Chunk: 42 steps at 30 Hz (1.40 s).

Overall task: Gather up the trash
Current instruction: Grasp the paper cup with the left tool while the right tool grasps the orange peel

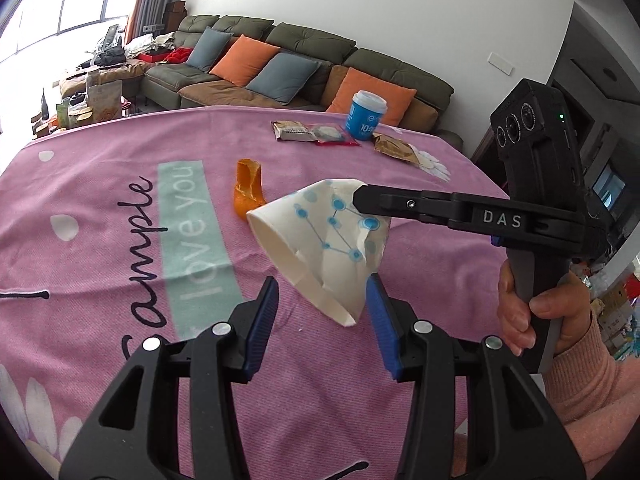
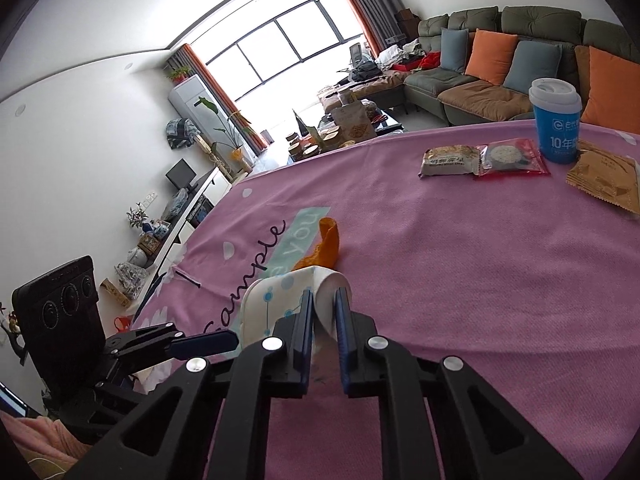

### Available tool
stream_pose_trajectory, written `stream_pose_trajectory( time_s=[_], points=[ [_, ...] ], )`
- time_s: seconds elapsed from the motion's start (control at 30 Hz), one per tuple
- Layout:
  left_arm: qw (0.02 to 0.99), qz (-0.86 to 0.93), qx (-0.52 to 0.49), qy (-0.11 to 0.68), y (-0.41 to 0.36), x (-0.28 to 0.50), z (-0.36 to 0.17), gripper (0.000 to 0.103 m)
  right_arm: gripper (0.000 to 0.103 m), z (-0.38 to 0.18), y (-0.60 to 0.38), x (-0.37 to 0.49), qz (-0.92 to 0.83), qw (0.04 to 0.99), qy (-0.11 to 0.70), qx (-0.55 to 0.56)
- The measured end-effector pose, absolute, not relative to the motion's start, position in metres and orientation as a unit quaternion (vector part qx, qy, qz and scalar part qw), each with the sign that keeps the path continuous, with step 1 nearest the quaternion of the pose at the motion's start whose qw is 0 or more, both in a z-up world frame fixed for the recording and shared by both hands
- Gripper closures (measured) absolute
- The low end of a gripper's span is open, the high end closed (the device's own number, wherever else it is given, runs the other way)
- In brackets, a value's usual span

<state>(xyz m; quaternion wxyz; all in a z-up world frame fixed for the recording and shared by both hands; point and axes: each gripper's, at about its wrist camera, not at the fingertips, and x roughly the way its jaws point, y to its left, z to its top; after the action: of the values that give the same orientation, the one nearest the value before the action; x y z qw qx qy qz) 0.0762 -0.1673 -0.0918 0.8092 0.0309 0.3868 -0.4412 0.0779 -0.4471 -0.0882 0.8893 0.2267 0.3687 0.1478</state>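
Your right gripper (image 2: 324, 312) has its fingers pinched nearly closed on the crushed paper cup (image 1: 324, 236), gripping a fold of the wall near its base. In the left wrist view the cup sits at frame centre, lifted off the pink tablecloth (image 1: 120, 272) and tilted with its open rim toward the lower left. Your left gripper (image 1: 326, 312) is wide open and holds nothing; its blue pads flank the cup's lower edge, and the right-hand pad (image 1: 380, 312) looks to be just touching the paper, though that contact is hard to confirm.

The main risk is the hold itself. You have only a thin, creased flap of soft paper, so a quick swing or a bump from the left gripper could tear it or pull it out, I'd judge. If you close the left gripper for a handover, it may crumple the rim and knock the cup loose before it has a firm bite.

The orange peel (image 1: 248, 192) lies just behind the cup; a low sweep could drag it along. The wrappers (image 2: 484, 162) and the blue lidded cup (image 2: 556, 124) sit well apart in the upper right of the right wrist view.
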Motion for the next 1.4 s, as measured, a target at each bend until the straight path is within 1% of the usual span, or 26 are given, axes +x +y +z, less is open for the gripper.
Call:
stream_pose_trajectory(
  time_s=[0.13, 0.2, 0.23, 0.3, 0.33, 0.4, 0.43, 0.57, 0.83, 0.93, 0.97, 1.0, 1.07, 1.4],
  points=[
    [0.804, -0.437, 0.012, 0.402, -0.162, 0.083, -0.097, 0.059, 0.093, -0.092, -0.422, 0.082, 0.185, 0.879, 0.379, 0.221],
    [0.806, -0.430, 0.000, 0.407, -0.157, 0.088, -0.098, 0.064, 0.092, -0.092, -0.412, 0.086, 0.193, 0.877, 0.382, 0.218],
    [0.806, -0.427, -0.008, 0.410, -0.153, 0.090, -0.099, 0.070, 0.091, -0.093, -0.409, 0.088, 0.194, 0.877, 0.384, 0.215],
    [0.802, -0.426, -0.030, 0.417, -0.142, 0.096, -0.100, 0.079, 0.084, -0.094, -0.403, 0.093, 0.206, 0.871, 0.390, 0.217],
    [0.803, -0.424, -0.036, 0.418, -0.137, 0.098, -0.101, 0.092, 0.082, -0.093, -0.401, 0.095, 0.205, 0.873, 0.388, 0.214],
    [0.809, -0.416, -0.041, 0.414, -0.127, 0.100, -0.099, 0.097, 0.069, -0.090, -0.401, 0.098, 0.200, 0.877, 0.381, 0.213],
    [0.813, -0.411, -0.041, 0.411, -0.123, 0.100, -0.098, 0.098, 0.067, -0.089, -0.403, 0.100, 0.196, 0.879, 0.377, 0.217],
    [0.824, -0.394, -0.049, 0.404, -0.103, 0.101, -0.094, 0.098, 0.067, -0.089, -0.413, 0.115, 0.168, 0.886, 0.373, 0.218],
    [0.850, -0.350, -0.050, 0.390, -0.068, 0.100, -0.085, 0.098, 0.068, -0.112, -0.414, 0.144, 0.113, 0.884, 0.409, 0.197],
    [0.857, -0.338, -0.052, 0.386, -0.053, 0.100, -0.082, 0.098, 0.076, -0.117, -0.411, 0.149, 0.111, 0.880, 0.418, 0.198],
    [0.858, -0.335, -0.053, 0.385, -0.049, 0.100, -0.082, 0.098, 0.080, -0.118, -0.410, 0.150, 0.110, 0.879, 0.421, 0.196],
    [0.859, -0.332, -0.055, 0.385, -0.045, 0.100, -0.081, 0.098, 0.088, -0.119, -0.409, 0.151, 0.112, 0.878, 0.422, 0.195],
    [0.864, -0.324, -0.053, 0.383, -0.038, 0.101, -0.080, 0.098, 0.091, -0.120, -0.408, 0.151, 0.111, 0.877, 0.425, 0.193],
    [0.876, -0.296, -0.058, 0.376, -0.012, 0.099, -0.076, 0.098, 0.092, -0.109, -0.389, 0.141, 0.133, 0.883, 0.408, 0.188]
  ],
)
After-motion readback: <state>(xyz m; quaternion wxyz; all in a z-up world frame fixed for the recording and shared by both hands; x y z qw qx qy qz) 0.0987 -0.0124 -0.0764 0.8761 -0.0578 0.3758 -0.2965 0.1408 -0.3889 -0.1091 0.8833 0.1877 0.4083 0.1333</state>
